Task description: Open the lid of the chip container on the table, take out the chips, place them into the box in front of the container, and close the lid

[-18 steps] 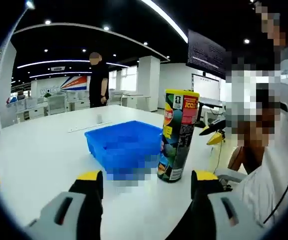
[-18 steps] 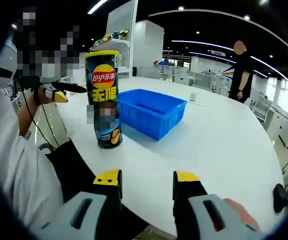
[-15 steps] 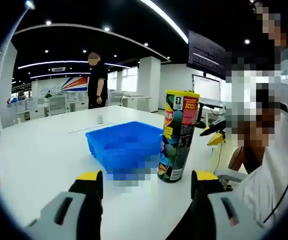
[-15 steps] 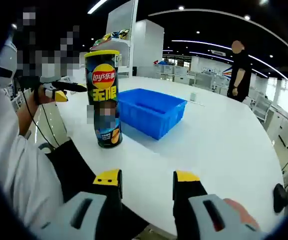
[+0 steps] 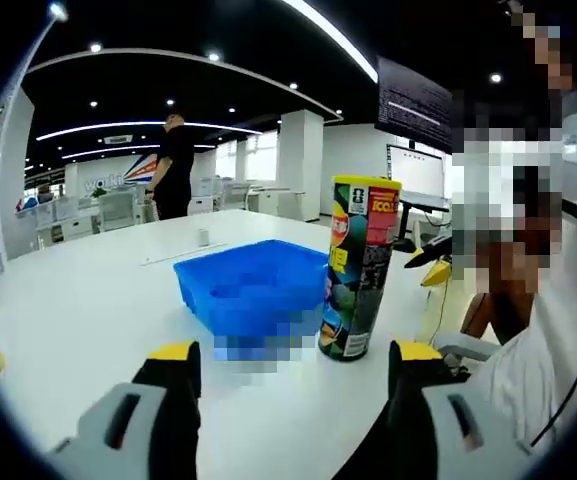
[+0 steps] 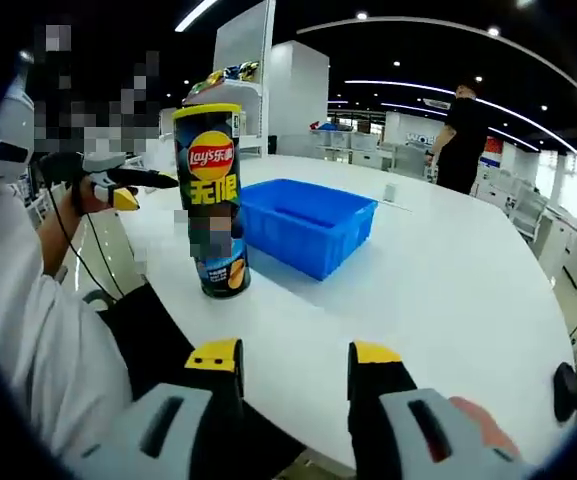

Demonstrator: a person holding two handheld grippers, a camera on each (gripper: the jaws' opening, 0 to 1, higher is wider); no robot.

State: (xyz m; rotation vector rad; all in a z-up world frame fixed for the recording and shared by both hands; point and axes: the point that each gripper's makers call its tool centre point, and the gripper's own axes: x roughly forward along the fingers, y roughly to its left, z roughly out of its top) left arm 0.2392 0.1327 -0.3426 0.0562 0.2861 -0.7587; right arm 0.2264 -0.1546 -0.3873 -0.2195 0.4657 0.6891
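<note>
With both our left tool (image 5: 288,362) and right tool (image 6: 294,360) spread apart and empty, the lidded chip container (image 6: 211,198) stands upright ahead of them on the white table (image 6: 448,290), just beside the blue box (image 6: 306,222); every step appears undone.

Right gripper (image 6: 293,362) parted and empty above the white worktop (image 6: 438,290), lidded chip container (image 6: 213,200) upright just beside the blue box (image 6: 308,225), well ahead.
</note>
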